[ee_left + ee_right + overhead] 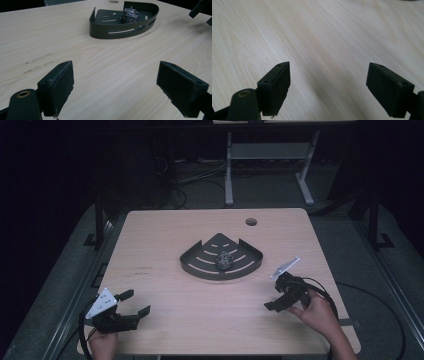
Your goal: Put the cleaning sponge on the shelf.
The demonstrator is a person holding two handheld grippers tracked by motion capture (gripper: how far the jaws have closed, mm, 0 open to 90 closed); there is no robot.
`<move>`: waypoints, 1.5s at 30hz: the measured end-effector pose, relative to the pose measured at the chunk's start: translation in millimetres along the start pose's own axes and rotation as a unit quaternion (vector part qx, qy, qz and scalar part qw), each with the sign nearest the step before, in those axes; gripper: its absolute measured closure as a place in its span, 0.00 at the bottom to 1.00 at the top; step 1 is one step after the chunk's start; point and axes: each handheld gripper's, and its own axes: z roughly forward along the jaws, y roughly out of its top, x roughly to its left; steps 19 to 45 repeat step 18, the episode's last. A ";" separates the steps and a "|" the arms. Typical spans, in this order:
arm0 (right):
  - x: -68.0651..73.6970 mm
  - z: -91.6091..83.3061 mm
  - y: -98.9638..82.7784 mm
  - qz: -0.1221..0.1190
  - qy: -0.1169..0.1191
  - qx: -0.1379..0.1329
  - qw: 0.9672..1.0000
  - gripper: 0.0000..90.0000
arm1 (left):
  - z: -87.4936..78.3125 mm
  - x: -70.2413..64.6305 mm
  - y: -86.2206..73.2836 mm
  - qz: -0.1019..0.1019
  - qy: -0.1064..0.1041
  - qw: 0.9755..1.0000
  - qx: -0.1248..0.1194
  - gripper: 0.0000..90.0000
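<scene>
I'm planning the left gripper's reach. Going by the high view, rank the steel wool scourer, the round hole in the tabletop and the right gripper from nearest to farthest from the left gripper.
1. Steel wool scourer, in the black corner tray, mid-table.
2. Right gripper, at the near right.
3. Round hole, near the far edge.

The first two are fairly close to call. Left gripper sits near left.

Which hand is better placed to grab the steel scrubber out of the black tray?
Probably the right gripper: it is open and nearer the tray holding the scrubber. The left gripper sits farther off.

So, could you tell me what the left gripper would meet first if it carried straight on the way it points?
Probably the black corner tray holding the steel scourer; the left gripper has bare table before it.
</scene>
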 end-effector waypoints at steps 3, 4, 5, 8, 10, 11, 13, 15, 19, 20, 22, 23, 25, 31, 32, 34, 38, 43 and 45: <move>0.9 -0.1 -3.6 0.003 0.001 0.000 1.000 0.21 | 0.2 -0.1 0.0 0.000 0.000 1.000 0.000 0.15; 1.2 -0.3 -6.9 0.004 0.000 0.000 1.000 0.21 | 0.3 -0.2 0.1 0.000 0.000 1.000 0.000 0.15; 1.2 -0.3 -6.9 0.004 0.000 0.000 1.000 0.21 | 0.4 -0.3 0.1 0.000 0.001 1.000 0.000 0.15; 2.6 -0.6 -12.5 0.004 -0.002 -0.004 1.000 0.21 | 0.7 -0.5 0.1 -0.001 0.000 1.000 0.000 0.15; 3.8 -1.1 -17.6 0.008 -0.004 -0.008 1.000 0.20 | 1.1 -0.5 0.2 0.000 0.000 1.000 0.001 0.15; 4.1 -1.4 -19.3 0.010 -0.003 -0.009 1.000 0.20 | 1.3 -0.8 0.2 -0.001 -0.001 1.000 0.000 0.15; 4.5 -1.5 -23.2 0.011 -0.006 -0.012 1.000 0.20 | 1.6 -1.0 0.5 0.001 -0.001 1.000 0.001 0.15; 6.6 -1.9 -27.9 0.015 -0.007 -0.016 1.000 0.20 | 2.1 -0.8 0.6 0.000 -0.001 1.000 0.002 0.15; 12.5 -3.8 -34.9 0.014 -0.017 -0.026 0.999 0.19 | 2.9 -0.5 0.6 0.002 -0.001 1.000 0.003 0.15; 12.5 -3.8 -34.9 0.014 -0.017 -0.026 0.999 0.19 | 2.9 -0.5 0.6 0.002 -0.001 1.000 0.003 0.15; 12.5 -3.8 -34.9 0.014 -0.017 -0.026 0.999 0.19 | 2.9 -0.5 0.6 0.002 -0.001 1.000 0.003 0.15; 12.5 -3.8 -34.9 0.014 -0.017 -0.026 0.999 0.19 | 2.9 -0.5 0.6 0.002 -0.001 1.000 0.003 0.15; 12.5 -3.8 -34.9 0.014 -0.017 -0.026 0.999 0.19 | 2.9 -0.5 0.6 0.002 -0.001 1.000 0.003 0.15; 12.5 -3.8 -34.9 0.014 -0.017 -0.026 0.999 0.19 | 2.9 -0.5 0.6 0.002 -0.001 1.000 0.003 0.15; 12.5 -3.8 -34.9 0.014 -0.017 -0.026 0.999 0.19 | 2.9 -0.5 0.6 0.002 -0.001 1.000 0.003 0.15; 12.5 -3.8 -34.9 0.014 -0.017 -0.026 0.999 0.19 | 2.9 -0.5 0.6 0.002 -0.001 1.000 0.003 0.15; 12.5 -3.8 -34.9 0.014 -0.017 -0.026 0.999 0.19 | 2.9 -0.5 0.6 0.002 -0.001 1.000 0.003 0.15; 12.5 -3.8 -34.9 0.014 -0.017 -0.026 0.999 0.19 | 2.9 -0.5 0.6 0.002 -0.001 1.000 0.003 0.15; 12.5 -3.8 -34.9 0.014 -0.017 -0.026 0.999 0.19 | 2.9 -0.5 0.6 0.002 -0.001 1.000 0.003 0.15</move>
